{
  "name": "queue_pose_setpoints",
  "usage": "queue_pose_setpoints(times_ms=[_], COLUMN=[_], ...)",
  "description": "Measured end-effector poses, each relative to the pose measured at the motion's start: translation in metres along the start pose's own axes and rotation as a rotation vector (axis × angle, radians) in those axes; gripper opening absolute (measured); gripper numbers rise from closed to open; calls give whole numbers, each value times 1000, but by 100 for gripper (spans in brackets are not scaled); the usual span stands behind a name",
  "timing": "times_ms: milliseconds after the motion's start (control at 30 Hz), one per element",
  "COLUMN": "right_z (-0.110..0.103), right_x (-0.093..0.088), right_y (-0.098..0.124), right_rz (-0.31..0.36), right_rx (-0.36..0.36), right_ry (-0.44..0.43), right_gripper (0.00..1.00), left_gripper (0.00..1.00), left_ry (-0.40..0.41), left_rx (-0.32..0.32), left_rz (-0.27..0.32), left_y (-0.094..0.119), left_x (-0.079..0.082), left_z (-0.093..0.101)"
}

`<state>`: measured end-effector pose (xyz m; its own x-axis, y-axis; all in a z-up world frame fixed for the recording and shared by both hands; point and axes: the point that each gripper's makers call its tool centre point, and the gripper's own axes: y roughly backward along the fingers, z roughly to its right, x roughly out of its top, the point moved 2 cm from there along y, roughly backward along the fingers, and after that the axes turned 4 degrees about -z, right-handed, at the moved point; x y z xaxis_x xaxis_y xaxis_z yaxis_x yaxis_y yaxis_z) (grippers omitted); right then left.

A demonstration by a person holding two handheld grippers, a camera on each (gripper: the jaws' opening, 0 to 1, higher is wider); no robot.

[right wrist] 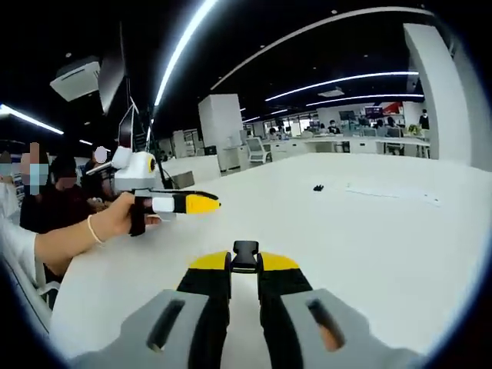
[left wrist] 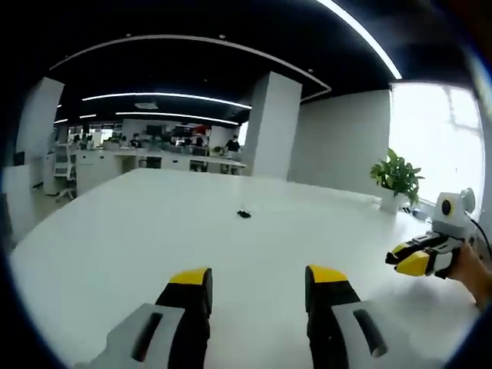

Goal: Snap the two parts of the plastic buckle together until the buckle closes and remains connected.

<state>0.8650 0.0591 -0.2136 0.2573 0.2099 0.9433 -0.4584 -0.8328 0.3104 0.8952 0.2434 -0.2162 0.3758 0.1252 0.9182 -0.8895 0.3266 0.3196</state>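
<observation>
Right claw (right wrist: 244, 265) clenched on one buckle half (right wrist: 245, 256); left claw (left wrist: 260, 280) released and empty, the other half (left wrist: 244, 214) well ahead on the bench (left wrist: 154, 231)—pickup comes next.

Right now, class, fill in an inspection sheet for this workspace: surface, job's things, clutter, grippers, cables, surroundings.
Surface: white table, broad and bare-looking.
Job's things: one black buckle part held in the right gripper; another small black piece lies far off on the table, too small to identify.
Clutter: a thin pale strip lying on the table.
Grippers: right gripper shut on the buckle part; left gripper open, holding nothing.
Cables: nothing seen.
Surroundings: open office with desks, ceiling light strips, a potted plant near the window, people seated nearby.
</observation>
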Motion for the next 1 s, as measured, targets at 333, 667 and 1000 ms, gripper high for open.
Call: queue_pose_setpoints(times_ms=[333, 667, 1000], right_z=[-5, -12, -15], right_x=[-21, -22, -31], right_y=[8, 11, 18], right_rz=[-97, -111, -142], right_rx=[-29, -14, -23], right_ry=[84, 100, 137], right_gripper=[12, 12, 12], left_gripper=[68, 86, 99], left_ry=[25, -22, -58], left_rx=[183, 209, 246], left_rz=[38, -10, 12], left_y=[-11, -48, -67], left_x=[17, 5, 11], left_z=[-14, -2, 3])
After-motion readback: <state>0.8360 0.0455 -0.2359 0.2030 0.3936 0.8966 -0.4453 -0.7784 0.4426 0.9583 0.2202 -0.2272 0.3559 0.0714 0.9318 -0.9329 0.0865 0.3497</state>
